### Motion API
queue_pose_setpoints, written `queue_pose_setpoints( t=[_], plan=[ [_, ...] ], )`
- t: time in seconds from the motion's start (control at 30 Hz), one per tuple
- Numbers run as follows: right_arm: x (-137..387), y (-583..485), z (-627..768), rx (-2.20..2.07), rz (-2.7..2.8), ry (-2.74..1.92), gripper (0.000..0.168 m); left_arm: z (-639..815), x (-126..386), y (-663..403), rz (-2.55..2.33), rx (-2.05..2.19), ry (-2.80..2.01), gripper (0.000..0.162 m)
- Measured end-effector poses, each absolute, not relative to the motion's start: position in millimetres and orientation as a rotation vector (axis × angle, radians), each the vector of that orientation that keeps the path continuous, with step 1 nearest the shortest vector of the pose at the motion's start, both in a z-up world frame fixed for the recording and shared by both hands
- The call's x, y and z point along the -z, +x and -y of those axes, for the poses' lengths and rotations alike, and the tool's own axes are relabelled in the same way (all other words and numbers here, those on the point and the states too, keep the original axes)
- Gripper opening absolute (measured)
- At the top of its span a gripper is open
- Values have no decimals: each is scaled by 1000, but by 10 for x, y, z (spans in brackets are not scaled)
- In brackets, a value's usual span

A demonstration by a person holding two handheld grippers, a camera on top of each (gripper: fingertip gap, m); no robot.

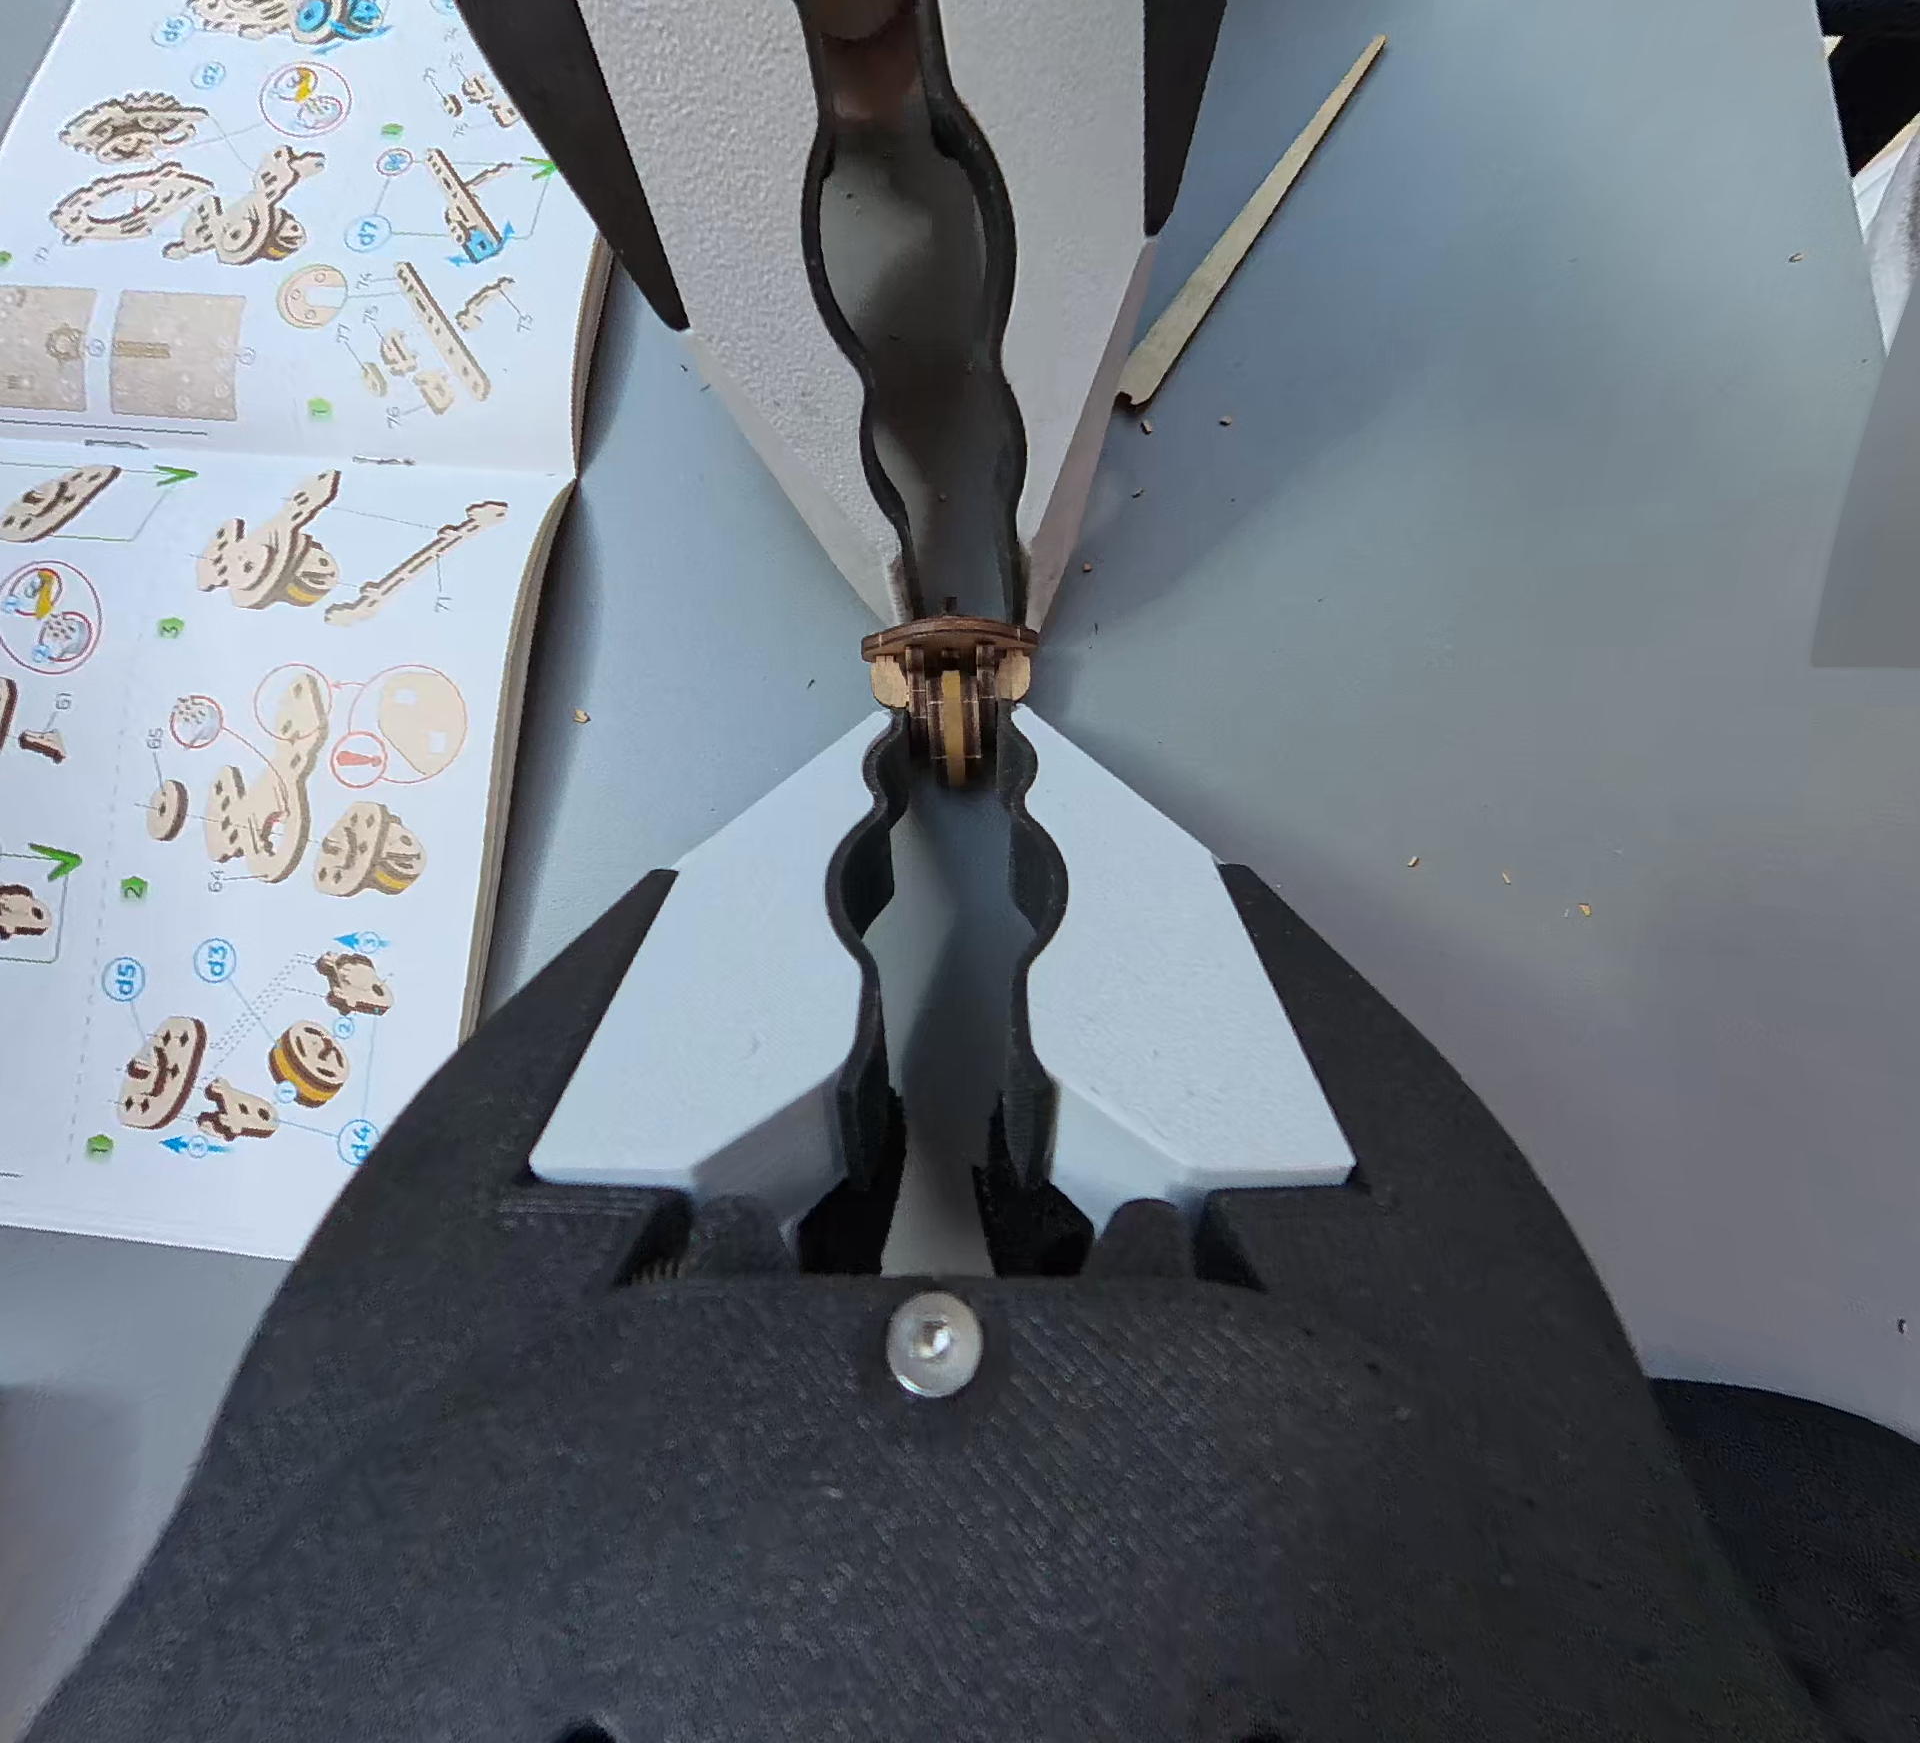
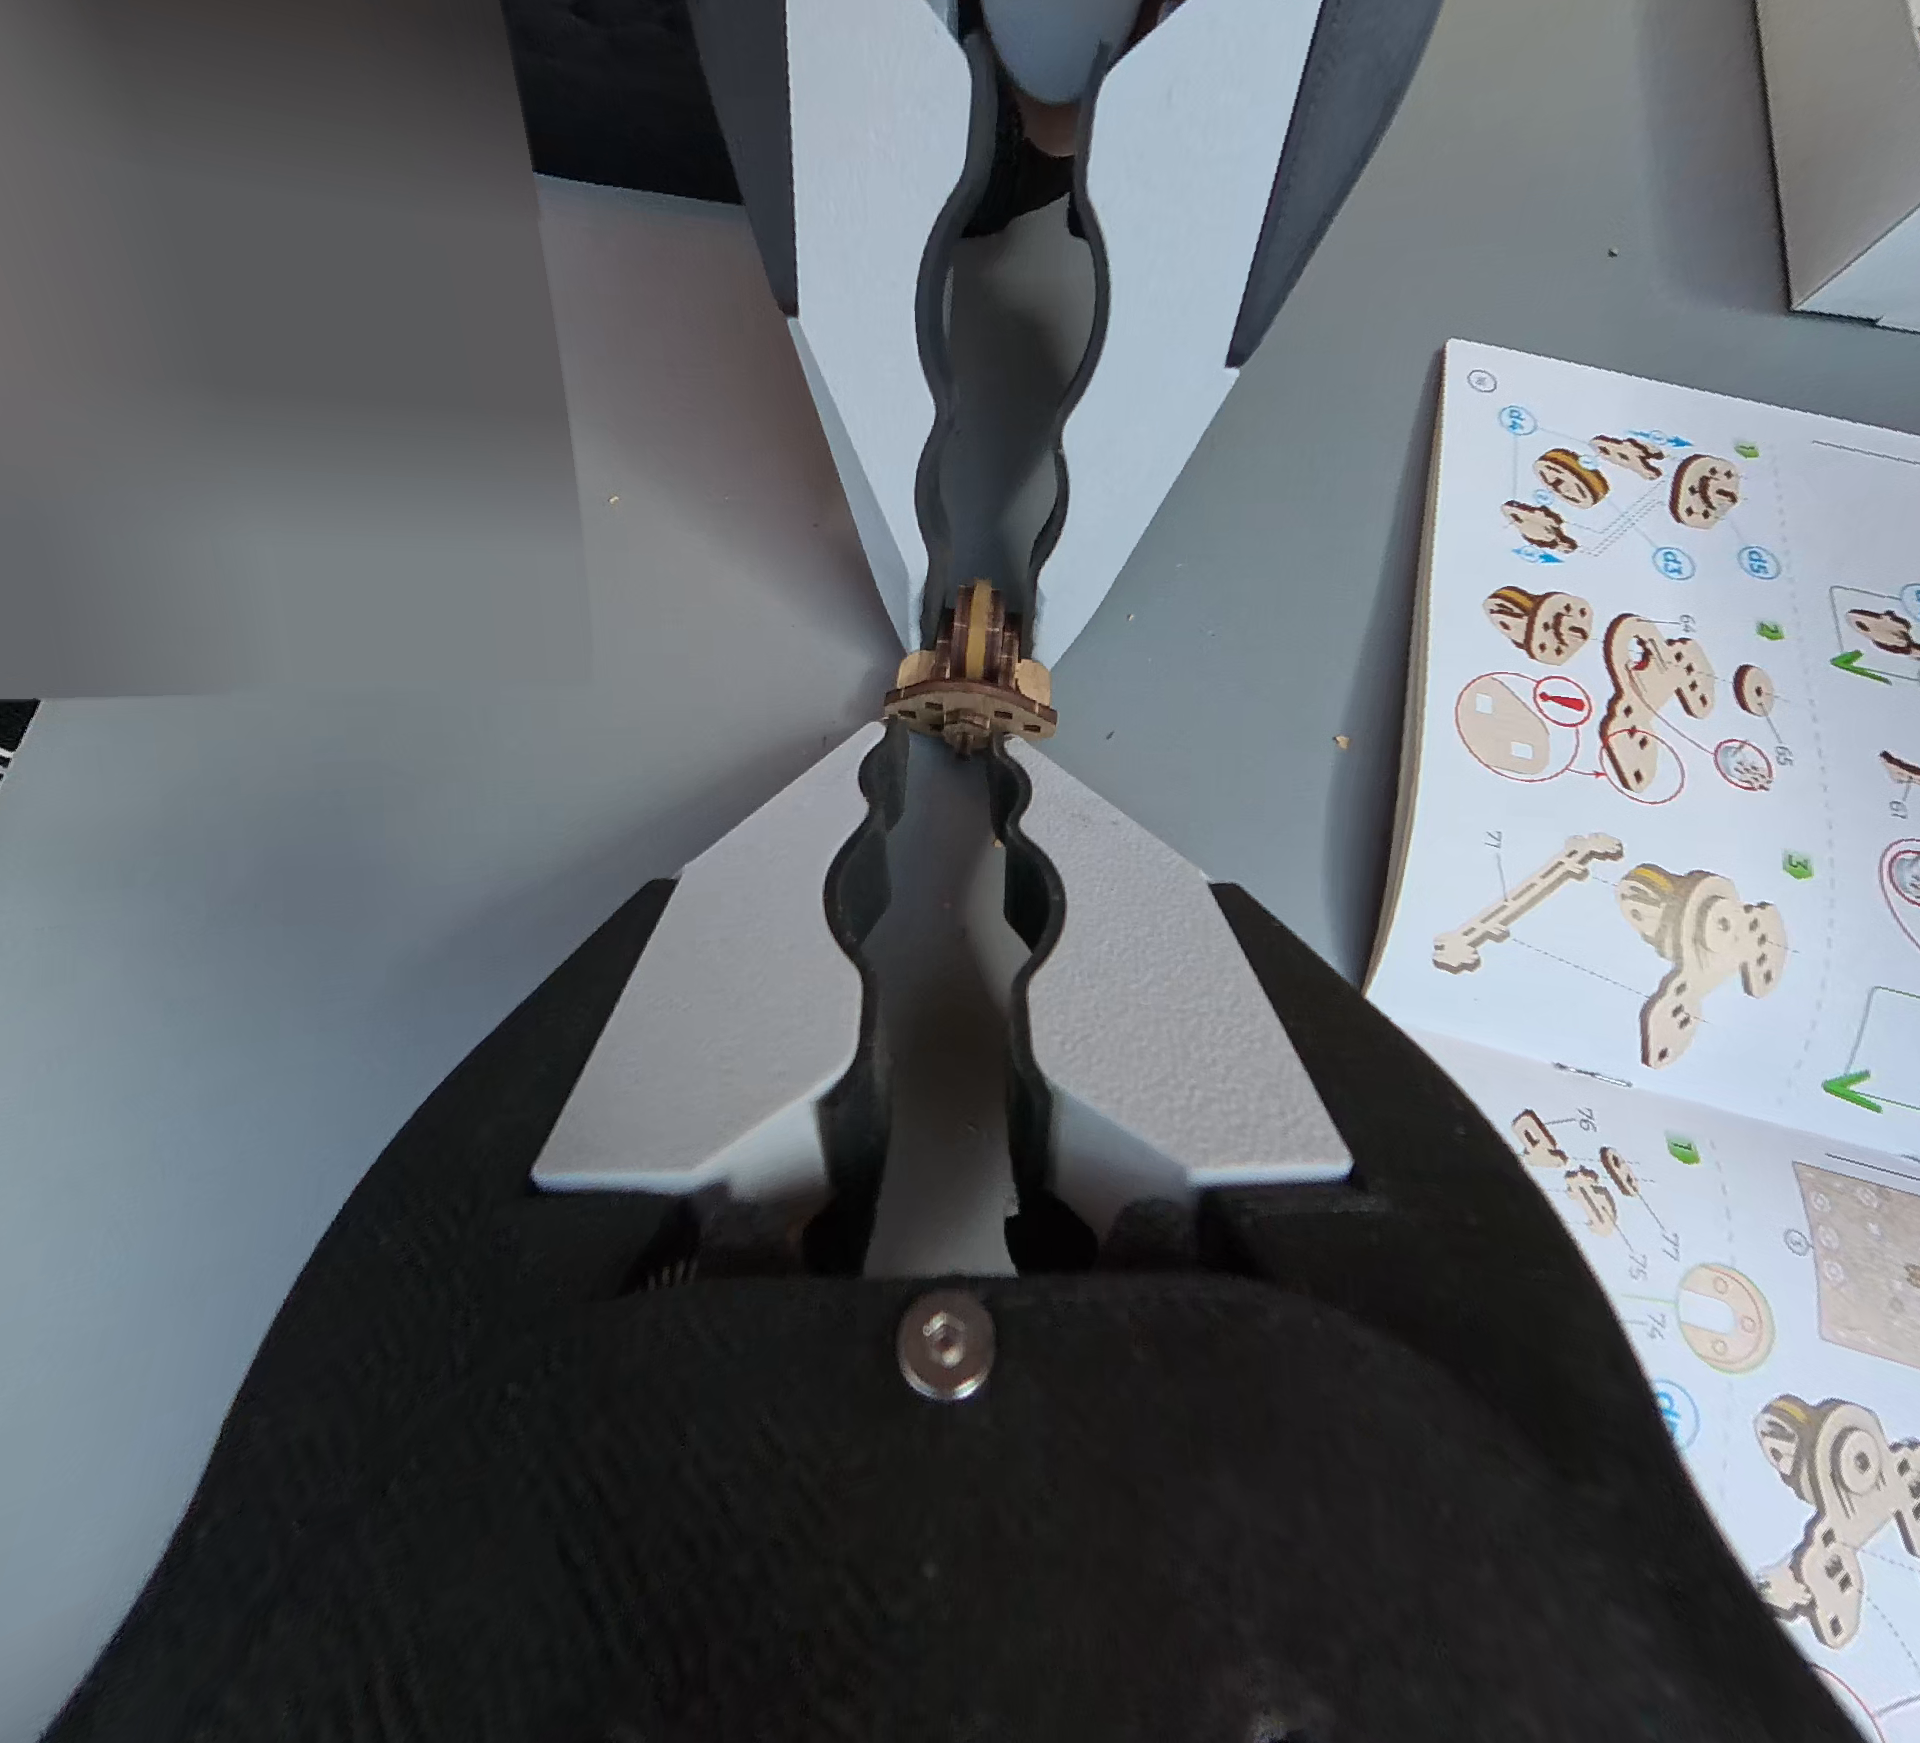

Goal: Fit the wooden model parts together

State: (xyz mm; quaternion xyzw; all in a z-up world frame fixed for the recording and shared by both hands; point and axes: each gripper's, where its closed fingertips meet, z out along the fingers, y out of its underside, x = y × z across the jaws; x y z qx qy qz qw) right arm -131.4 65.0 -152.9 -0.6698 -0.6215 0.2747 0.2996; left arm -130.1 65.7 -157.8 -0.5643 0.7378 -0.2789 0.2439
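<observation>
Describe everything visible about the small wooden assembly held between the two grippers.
The wooden assembly is pale laser-cut plywood with dark burnt edges: a flat oval plate with notched upright pieces flanking a yellowish disc. It hangs above the grey table, pinched from opposite ends by the left gripper and right gripper, whose jaws meet tip to tip.

The open instruction booklet (image 1: 281, 550), at nine o'clock in the left wrist view, bears printed step marks and part numbers.

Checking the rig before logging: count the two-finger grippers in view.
2. The left black-and-white two-finger gripper and the right one meet tip to tip above the grey table, both closed on the small wooden model assembly.
</observation>
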Motion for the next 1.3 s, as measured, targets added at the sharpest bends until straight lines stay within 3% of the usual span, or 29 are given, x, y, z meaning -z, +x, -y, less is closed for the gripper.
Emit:
queue_pose_setpoints(
  t=[0.43, 1.3],
  plan=[
    [1525, -1300, -674, -856, 1625, -1799, 7, -668, 1579, -1287, -2009, 789, -1520, 13],
    [1499, -1323, -674, -712, 1434, -2019, 4, -650, 1569, -1273, -1966, 822, -1610, 12]
  ],
)
